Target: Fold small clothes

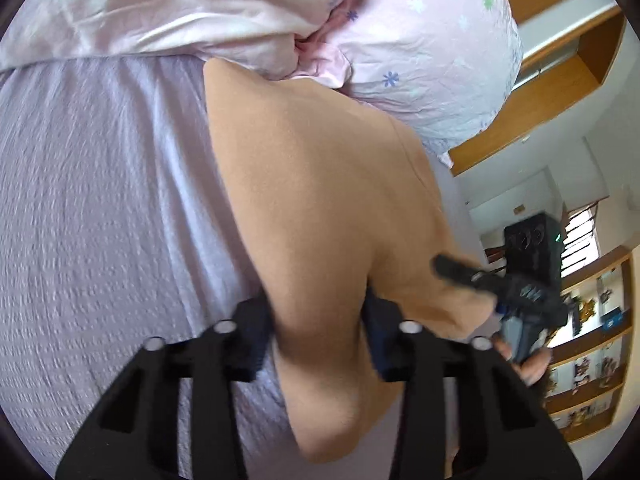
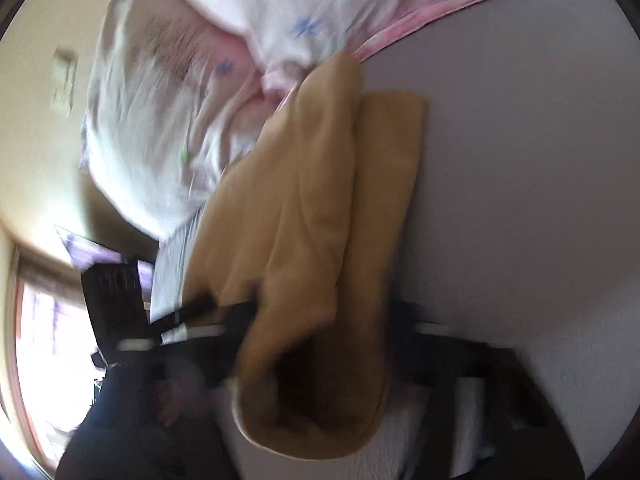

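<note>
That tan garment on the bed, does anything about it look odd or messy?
The tan garment hangs bunched between the left gripper and right gripper, not flat on the bed sheet. The floral quilt lies rumpled behind.

bedsheet (image 1: 100, 200) open, duvet (image 1: 180, 12) prob blocks far side

Just one garment (image 1: 320, 200) here, plain tan and fleecy-looking, no print on it. It's part lifted off the lilac bed, draping loosely with a soft fold down its length. Far end, up around 12 o'clock, sits against the pink floral bedding. From the right wrist view (image 2: 320, 208) one layer lies doubled over another.
</note>
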Demonstrator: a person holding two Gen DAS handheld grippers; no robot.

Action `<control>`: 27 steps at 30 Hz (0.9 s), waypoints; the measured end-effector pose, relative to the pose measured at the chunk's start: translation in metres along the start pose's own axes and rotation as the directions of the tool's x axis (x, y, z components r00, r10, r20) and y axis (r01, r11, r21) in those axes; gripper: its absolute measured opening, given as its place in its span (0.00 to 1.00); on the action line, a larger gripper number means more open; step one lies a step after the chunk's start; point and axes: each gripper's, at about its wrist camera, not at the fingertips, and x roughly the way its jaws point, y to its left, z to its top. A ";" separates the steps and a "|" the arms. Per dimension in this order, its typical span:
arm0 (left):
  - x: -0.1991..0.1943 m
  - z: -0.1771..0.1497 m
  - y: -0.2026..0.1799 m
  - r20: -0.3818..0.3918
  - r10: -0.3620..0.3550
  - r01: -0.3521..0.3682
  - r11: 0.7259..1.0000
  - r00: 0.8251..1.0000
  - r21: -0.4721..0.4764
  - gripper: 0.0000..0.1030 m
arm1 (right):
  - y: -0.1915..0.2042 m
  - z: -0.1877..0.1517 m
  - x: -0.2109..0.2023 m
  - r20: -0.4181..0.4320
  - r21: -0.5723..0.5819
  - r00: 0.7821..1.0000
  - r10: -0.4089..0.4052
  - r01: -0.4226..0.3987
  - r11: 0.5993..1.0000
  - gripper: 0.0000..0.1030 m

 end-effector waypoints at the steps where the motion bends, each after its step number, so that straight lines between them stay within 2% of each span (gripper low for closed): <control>1: -0.006 -0.001 0.001 0.012 -0.010 0.010 1.000 1.000 0.000 0.26 | 0.005 -0.003 0.001 0.013 -0.016 1.000 0.014 -0.013 1.000 0.33; 3: -0.019 -0.006 0.000 0.045 -0.005 0.004 1.000 0.999 0.024 0.24 | 0.017 -0.008 0.003 0.019 -0.038 0.999 0.034 -0.033 0.999 0.32; 7: -0.074 -0.027 0.006 0.140 0.026 -0.039 0.995 0.990 0.089 0.26 | 0.057 -0.020 0.021 -0.021 -0.133 0.998 0.067 -0.069 0.989 0.33; 9: -0.094 -0.039 0.017 0.160 0.112 -0.131 0.985 0.981 0.114 0.30 | 0.071 -0.024 0.032 -0.044 -0.176 0.999 0.011 -0.019 0.984 0.40; 10: -0.102 -0.045 0.022 0.170 0.155 -0.175 0.978 0.973 0.114 0.30 | 0.079 -0.027 0.030 -0.010 -0.198 0.998 -0.058 0.055 0.979 0.46; 12: -0.124 -0.060 0.027 0.217 0.221 -0.249 0.962 0.951 0.110 0.28 | 0.086 -0.034 0.010 0.102 -0.196 0.991 -0.091 0.110 0.974 0.50; 13: -0.136 -0.068 0.023 0.246 0.217 -0.252 0.960 0.945 0.123 0.28 | 0.091 -0.040 -0.008 0.169 -0.201 0.984 -0.059 0.093 0.975 0.50; 15: -0.154 -0.081 0.008 0.281 0.159 -0.210 0.964 0.946 0.161 0.32 | 0.103 -0.051 -0.029 0.179 -0.215 0.980 0.090 -0.050 0.975 0.53; 16: -0.158 -0.088 -0.001 0.286 0.113 -0.173 0.966 0.952 0.194 0.39 | 0.111 -0.059 -0.034 0.117 -0.217 0.969 0.218 -0.189 0.958 0.64; 17: -0.157 -0.091 -0.012 0.283 0.082 -0.149 0.963 0.955 0.224 0.42 | 0.115 -0.064 -0.033 0.069 -0.209 0.959 0.274 -0.255 0.944 0.75; 18: -0.151 -0.093 -0.023 0.271 0.062 -0.133 0.958 0.961 0.254 0.48 | 0.118 -0.068 -0.028 0.030 -0.198 0.954 0.299 -0.287 0.937 0.76; 19: -0.143 -0.096 -0.032 0.251 0.051 -0.124 0.951 0.967 0.284 0.49 | 0.122 -0.073 -0.020 -0.013 -0.182 0.954 0.300 -0.297 0.937 0.76; 21: -0.116 -0.098 -0.049 0.201 0.078 -0.145 0.927 0.977 0.346 0.50 | 0.117 -0.075 -0.003 -0.062 -0.145 0.969 0.241 -0.248 0.958 0.76; 23: -0.090 -0.099 -0.050 0.146 0.159 -0.203 0.909 0.976 0.363 0.50 | 0.099 -0.068 0.009 -0.030 -0.095 0.996 0.086 -0.088 0.992 0.75; 24: -0.077 -0.099 -0.047 0.116 0.208 -0.237 0.903 0.971 0.359 0.50 | 0.092 -0.064 0.011 -0.016 -0.080 0.999 0.041 -0.042 0.996 0.73; 25: -0.069 -0.100 -0.043 0.092 0.247 -0.264 0.897 0.965 0.354 0.47 | 0.083 -0.061 0.014 -0.025 -0.054 0.999 0.024 -0.025 0.998 0.68; 26: -0.069 -0.104 -0.038 0.087 0.263 -0.277 0.897 0.961 0.345 0.46 | 0.079 -0.063 0.012 -0.039 -0.035 0.998 0.049 -0.050 0.998 0.67; 27: -0.075 -0.107 -0.037 0.100 0.250 -0.269 0.902 0.963 0.337 0.48 | 0.083 -0.066 0.005 -0.025 -0.059 0.998 0.053 -0.054 0.997 0.68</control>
